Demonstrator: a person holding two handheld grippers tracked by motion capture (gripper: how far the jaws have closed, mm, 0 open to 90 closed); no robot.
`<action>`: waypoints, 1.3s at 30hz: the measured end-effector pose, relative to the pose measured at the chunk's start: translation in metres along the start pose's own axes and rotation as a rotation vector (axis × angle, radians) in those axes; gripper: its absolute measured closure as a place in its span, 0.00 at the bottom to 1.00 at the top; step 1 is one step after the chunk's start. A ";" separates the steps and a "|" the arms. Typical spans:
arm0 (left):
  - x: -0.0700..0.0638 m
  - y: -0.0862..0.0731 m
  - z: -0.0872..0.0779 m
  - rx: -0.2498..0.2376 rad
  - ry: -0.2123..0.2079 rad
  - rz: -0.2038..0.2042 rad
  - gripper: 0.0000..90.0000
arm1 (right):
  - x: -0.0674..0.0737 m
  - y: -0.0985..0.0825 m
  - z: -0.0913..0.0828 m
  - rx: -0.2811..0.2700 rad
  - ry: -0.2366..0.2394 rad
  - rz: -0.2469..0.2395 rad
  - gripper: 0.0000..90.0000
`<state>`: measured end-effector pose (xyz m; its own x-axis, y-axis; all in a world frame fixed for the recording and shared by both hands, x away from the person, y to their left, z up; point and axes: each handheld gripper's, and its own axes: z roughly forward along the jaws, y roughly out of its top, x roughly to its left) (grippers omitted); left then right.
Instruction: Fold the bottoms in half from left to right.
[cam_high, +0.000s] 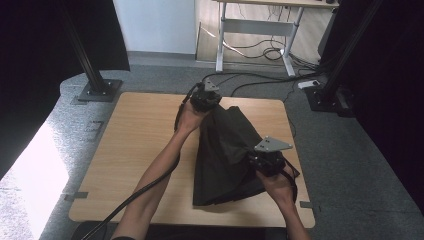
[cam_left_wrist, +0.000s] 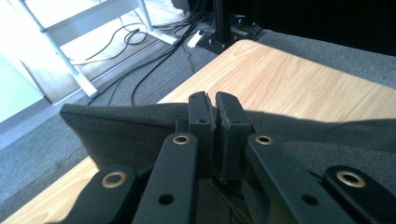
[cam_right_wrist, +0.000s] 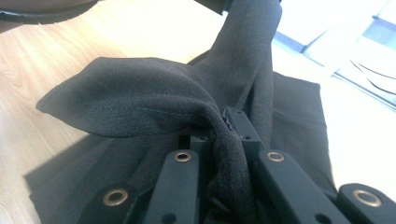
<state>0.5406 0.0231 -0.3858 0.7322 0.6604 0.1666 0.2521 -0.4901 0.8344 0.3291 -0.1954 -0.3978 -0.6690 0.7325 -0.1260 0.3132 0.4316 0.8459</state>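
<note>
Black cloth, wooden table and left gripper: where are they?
black cloth (cam_high: 225, 150), high view, its flat middle.
wooden table (cam_high: 140, 140), high view, bare top left of cloth.
left gripper (cam_left_wrist: 215, 119), left gripper view, between its fingertips.

Tabletop (cam_high: 140, 145): light wood grain, rectangular, rounded corners. One item on it: dark cloth (cam_high: 225, 165), lying between left gripper (cam_high: 205, 100) and right gripper (cam_high: 267, 160).

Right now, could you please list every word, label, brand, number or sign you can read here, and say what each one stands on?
None: no readable text on the dark cloth, the wooden table, the left gripper or the right gripper.
</note>
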 end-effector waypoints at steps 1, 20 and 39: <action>-0.004 0.002 0.005 0.002 -0.002 0.009 0.96 | -0.006 -0.007 -0.004 0.009 -0.019 0.014 0.92; -0.054 0.002 0.088 0.070 -0.040 0.075 0.95 | -0.057 -0.076 -0.007 0.091 -0.098 0.172 0.91; -0.053 -0.017 0.097 0.104 -0.016 0.054 0.45 | -0.087 -0.124 -0.014 0.159 -0.175 0.276 0.58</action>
<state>0.5590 -0.0591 -0.4594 0.7565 0.6224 0.2009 0.2756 -0.5819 0.7651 0.3392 -0.3197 -0.4845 -0.4236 0.9058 -0.0023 0.5762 0.2714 0.7709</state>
